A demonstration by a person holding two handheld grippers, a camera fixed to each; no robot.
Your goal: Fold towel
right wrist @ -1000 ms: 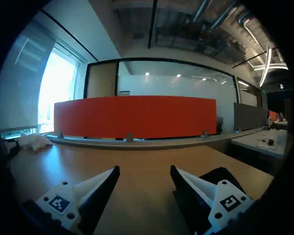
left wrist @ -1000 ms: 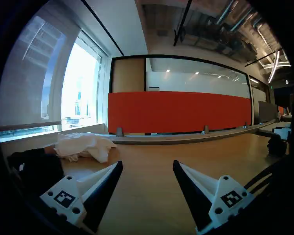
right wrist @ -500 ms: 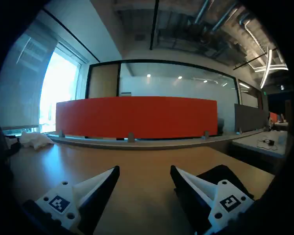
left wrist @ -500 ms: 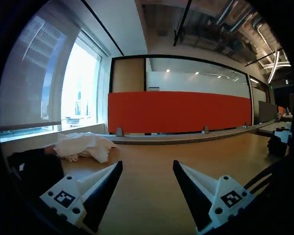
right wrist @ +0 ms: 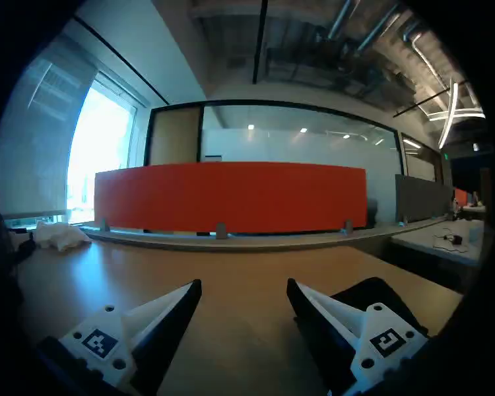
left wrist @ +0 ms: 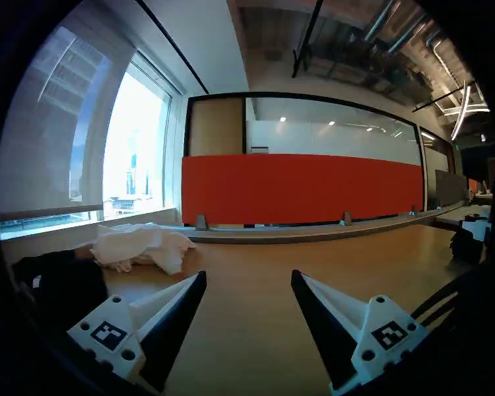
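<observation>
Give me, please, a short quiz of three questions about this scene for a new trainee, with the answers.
1. True or false: the left gripper holds nothing.
2. Choose one. The towel is: A) folded flat; B) crumpled in a heap on the table; C) hanging over a chair.
3. Fill in the gap: the jaws of the right gripper stand ___.

Key: 1 true; 2 B; 3 open.
</observation>
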